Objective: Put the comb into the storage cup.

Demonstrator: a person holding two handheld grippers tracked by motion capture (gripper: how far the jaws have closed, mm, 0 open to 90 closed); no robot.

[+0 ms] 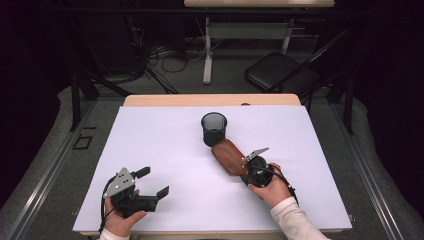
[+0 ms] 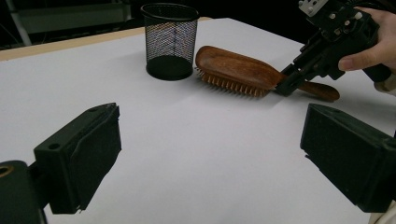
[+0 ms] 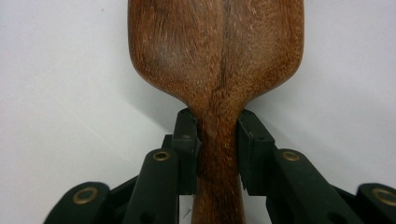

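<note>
A wooden hairbrush (image 1: 227,156) lies bristles down on the white table sheet (image 1: 165,150), its head next to a black mesh cup (image 1: 214,128). My right gripper (image 1: 244,168) is shut on the brush's handle; in the right gripper view both pads press the narrow neck of the hairbrush (image 3: 215,46) just below its head, with my right gripper (image 3: 217,122) low over the sheet. In the left gripper view the hairbrush (image 2: 233,70) rests beside the mesh cup (image 2: 170,39), with the right gripper (image 2: 286,85) clamped on its handle. My left gripper (image 1: 152,182) stands open near the front left, with nothing between its jaws (image 2: 210,154).
The mesh cup stands upright at the middle of the sheet. Bare sheet spreads between the two grippers. A wooden table edge (image 1: 210,100) shows at the back, and beyond it a black chair (image 1: 280,72) and desk legs stand on the floor.
</note>
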